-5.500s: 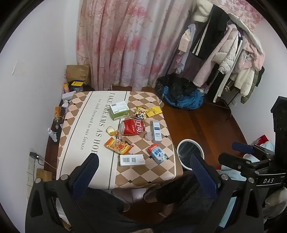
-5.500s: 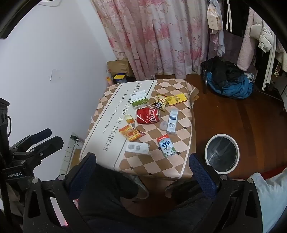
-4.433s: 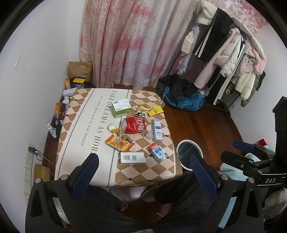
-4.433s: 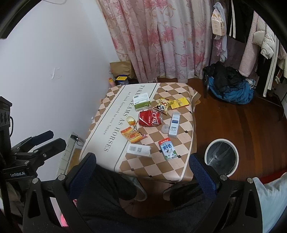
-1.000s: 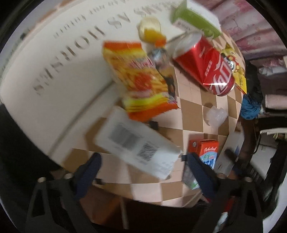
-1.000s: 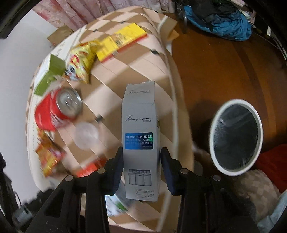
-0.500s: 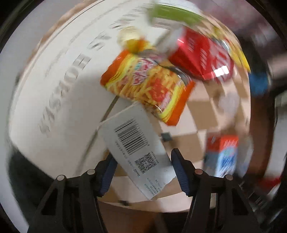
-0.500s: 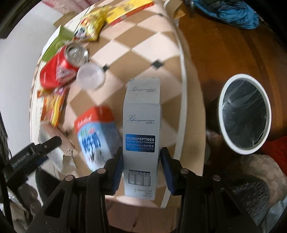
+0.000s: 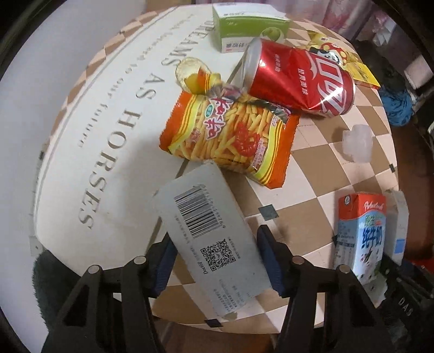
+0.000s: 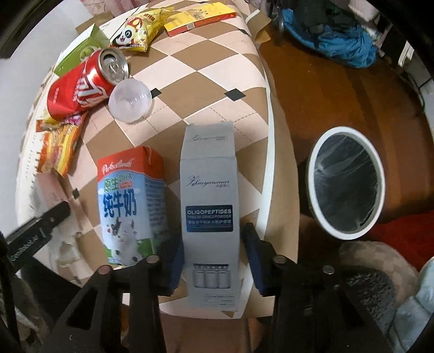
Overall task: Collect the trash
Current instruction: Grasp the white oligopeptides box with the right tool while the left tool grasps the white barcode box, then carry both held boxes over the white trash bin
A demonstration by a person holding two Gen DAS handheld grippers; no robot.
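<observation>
My left gripper (image 9: 217,260) is shut on a flat grey barcode box (image 9: 208,230), held over the near edge of the checkered table (image 9: 312,152). My right gripper (image 10: 211,260) is shut on a tall grey "Oligopeptides" box (image 10: 210,206), held above the table's right edge. A milk carton (image 10: 130,206) lies just left of it; it also shows in the left wrist view (image 9: 360,233). A crushed red can (image 9: 295,78), an orange snack bag (image 9: 230,138) and a clear plastic cup (image 10: 130,101) lie further in. A white-rimmed trash bin (image 10: 347,184) stands on the floor to the right.
A green box (image 9: 246,27), a yellow panda snack bag (image 10: 138,30) and a yellow flat box (image 10: 200,16) lie at the table's far side. A blue and black clothes pile (image 10: 339,38) sits on the wooden floor beyond the bin.
Both grippers closed on their boxes and lifted them. The right gripper has carried its box back toward the table's near right edge, close to the bin. The left has steadied.
</observation>
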